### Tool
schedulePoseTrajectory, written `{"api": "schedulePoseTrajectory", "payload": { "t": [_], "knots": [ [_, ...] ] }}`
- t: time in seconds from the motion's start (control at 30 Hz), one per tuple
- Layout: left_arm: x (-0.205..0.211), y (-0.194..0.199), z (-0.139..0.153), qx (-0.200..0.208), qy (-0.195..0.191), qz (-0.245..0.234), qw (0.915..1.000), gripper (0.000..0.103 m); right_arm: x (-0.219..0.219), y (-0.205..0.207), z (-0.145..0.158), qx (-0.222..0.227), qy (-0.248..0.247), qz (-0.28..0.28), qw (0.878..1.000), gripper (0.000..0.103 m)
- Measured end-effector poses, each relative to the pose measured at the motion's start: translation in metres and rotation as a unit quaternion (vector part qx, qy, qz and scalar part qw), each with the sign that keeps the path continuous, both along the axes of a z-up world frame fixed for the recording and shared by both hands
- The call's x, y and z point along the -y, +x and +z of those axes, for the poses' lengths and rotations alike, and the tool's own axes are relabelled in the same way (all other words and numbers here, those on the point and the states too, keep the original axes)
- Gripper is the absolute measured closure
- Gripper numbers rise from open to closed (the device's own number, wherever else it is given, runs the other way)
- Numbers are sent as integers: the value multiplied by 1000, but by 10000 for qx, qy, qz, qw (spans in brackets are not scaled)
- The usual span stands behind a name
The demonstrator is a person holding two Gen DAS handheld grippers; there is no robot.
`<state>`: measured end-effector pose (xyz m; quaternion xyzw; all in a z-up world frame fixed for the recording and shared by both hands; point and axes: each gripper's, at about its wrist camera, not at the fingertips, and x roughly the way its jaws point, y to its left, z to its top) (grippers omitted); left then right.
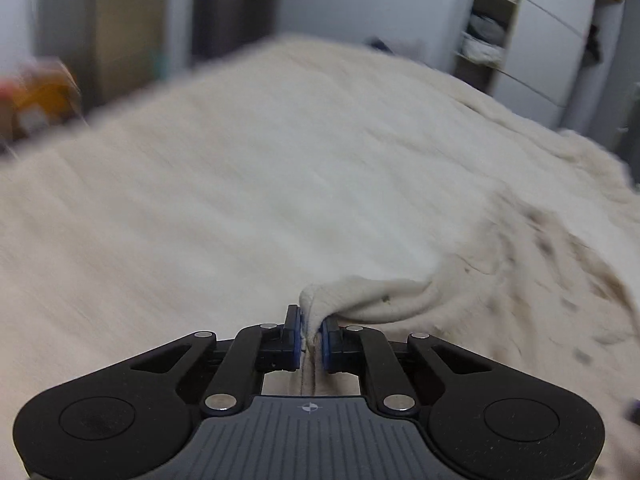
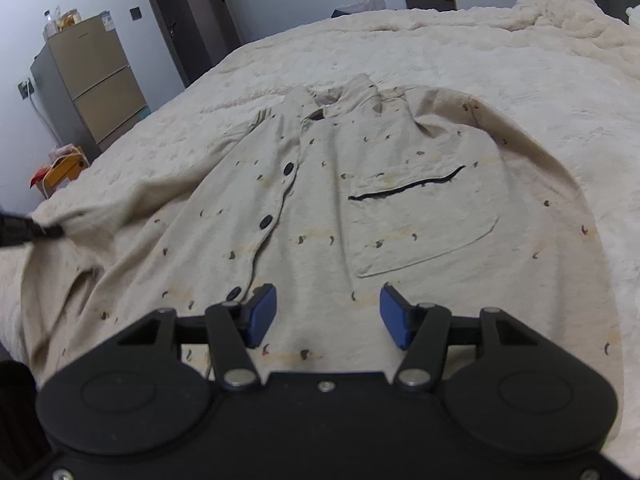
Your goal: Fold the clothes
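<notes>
In the left wrist view, a fold of the cream shirt (image 1: pixel 372 296) is pinched between the closed blue pads of the left gripper (image 1: pixel 311 334), the cloth trailing toward three o'clock over the blurred blanket (image 1: pixel 240 168). In the right wrist view, the right gripper (image 2: pixel 328 314) is held open above the shirt's hem; the shirt (image 2: pixel 320 200) is spread face up, collar at twelve o'clock, pocket (image 2: pixel 420 224) at one o'clock, and the left gripper (image 2: pixel 28 230) is seen gripping a sleeve at nine o'clock.
</notes>
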<state>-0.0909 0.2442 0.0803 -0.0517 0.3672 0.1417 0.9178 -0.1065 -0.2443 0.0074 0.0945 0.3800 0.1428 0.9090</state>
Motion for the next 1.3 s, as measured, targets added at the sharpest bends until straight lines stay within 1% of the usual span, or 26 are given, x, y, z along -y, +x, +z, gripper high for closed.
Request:
{"api": "schedulePoseTrajectory", "payload": {
  "t": [0.03,0.07,0.13,0.2,0.27,0.37,0.47,0.53,0.63,0.7,0.77,0.83,0.97,1.0,1.13,1.17,1.23,1.3],
  "knots": [
    [0,1,0,-35,52,16,10000,74,1,0,0,-7,15,-7,10000,47],
    [0,1,0,-143,217,45,9997,70,0,1,0,-4,13,5,10000,47],
    [9,-7,-2,-267,581,-125,9979,69,-1,1,0,17,-1,30,10000,47],
    [19,-19,-4,-347,577,-453,9967,64,-1,2,1,26,17,19,10000,47],
    [31,-29,-10,-428,559,-732,9948,62,0,2,1,20,64,-3,10000,47],
    [53,-43,-30,-639,898,-1213,9865,62,-1,2,0,11,64,11,10000,47],
    [74,-57,-51,-849,1227,-1683,9744,62,-5,5,-2,-21,15,60,10000,47],
    [76,-58,-68,-1006,1119,-1700,9739,62,-6,4,-2,-26,10,74,10000,47],
    [76,-55,-80,-1041,1314,-1681,9714,62,-9,2,-1,-28,-7,92,10000,47],
    [78,-56,-87,-1100,1460,-1723,9679,62,-10,1,-1,-22,-9,89,10000,47],
    [86,-59,-91,-1142,1649,-1902,9610,62,-9,-1,0,-10,-15,72,10000,47],
    [89,-59,-90,-1167,1696,-1984,9583,62,-8,-2,0,-5,-20,55,10000,47],
    [91,-62,-91,-1195,1670,-2012,9578,62,-5,-3,0,-26,-28,8,10000,47],
    [92,-63,-90,-1226,1693,-1989,9575,62,-5,-2,0,-30,-34,7,10000,47],
    [99,-69,-84,-1110,1887,-2144,9519,61,-6,-3,-1,-38,-57,32,10000,47],
    [101,-71,-83,-1082,1941,-2179,9503,62,-7,-3,-1,-34,-66,46,10000,47],
    [99,-69,-87,-1114,2385,-2009,9436,68,-8,-3,-1,-26,-83,73,9999,47],
    [91,-68,-86,-1044,2301,-1968,9473,79,-9,-3,-1,-41,-104,66,9999,47]
  ]
}}
